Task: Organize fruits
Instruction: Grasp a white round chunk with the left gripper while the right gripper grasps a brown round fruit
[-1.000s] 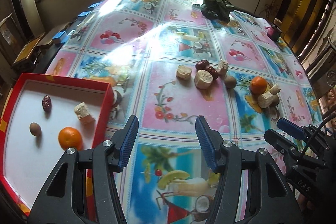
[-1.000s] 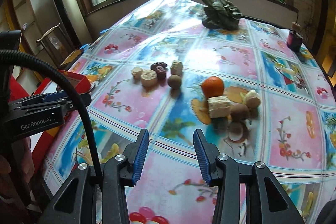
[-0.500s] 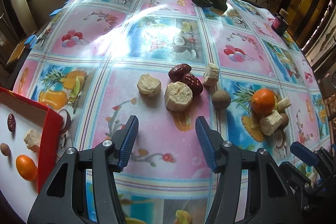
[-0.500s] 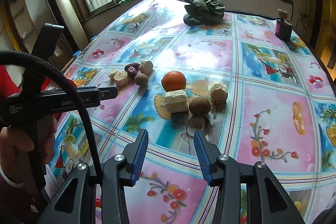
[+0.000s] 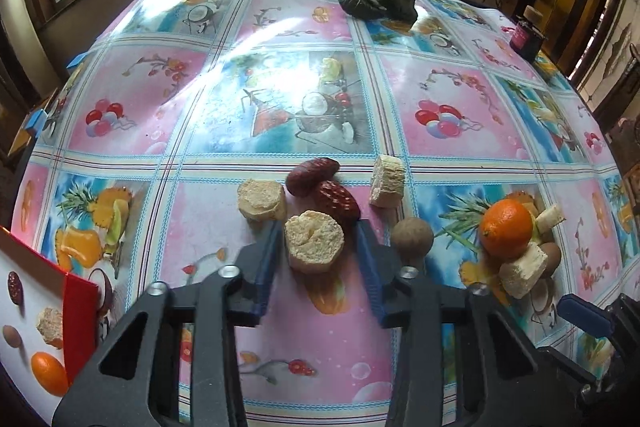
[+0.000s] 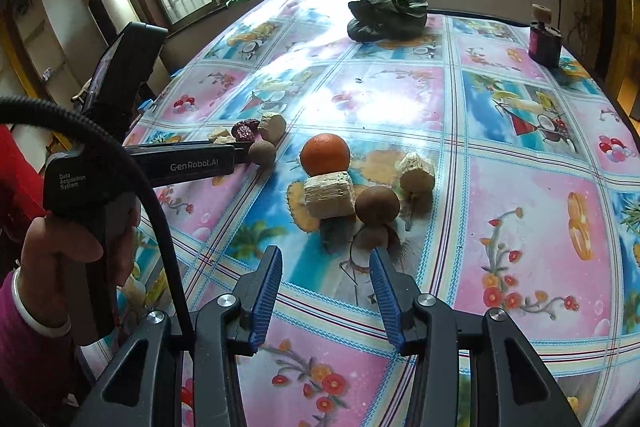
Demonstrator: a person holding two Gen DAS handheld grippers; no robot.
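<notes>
Left gripper (image 5: pixel 316 227) is seen with jaws apart, straddling a pale chunk (image 5: pixel 314 247) so that closing should clamp it; no contact is visible. Red tray (image 5: pixel 80 311), at lower left, already holds sorted fruit. Right gripper (image 6: pixel 326 263) is held apart and empty just short of the orange (image 6: pixel 325 155), block (image 6: pixel 330 194) and brown fruit (image 6: pixel 377 205), apparently placed for the next pick.

— How many of each do you count on the cloth?
— Ahead of my left jaws, five pale chunks (image 5: pixel 314 241), two red dates (image 5: pixel 335 200), two brown round fruits (image 5: pixel 412 239), one orange (image 5: pixel 506 228).
— And in the red tray (image 5: pixel 80 311)?
— One of each kind.
</notes>
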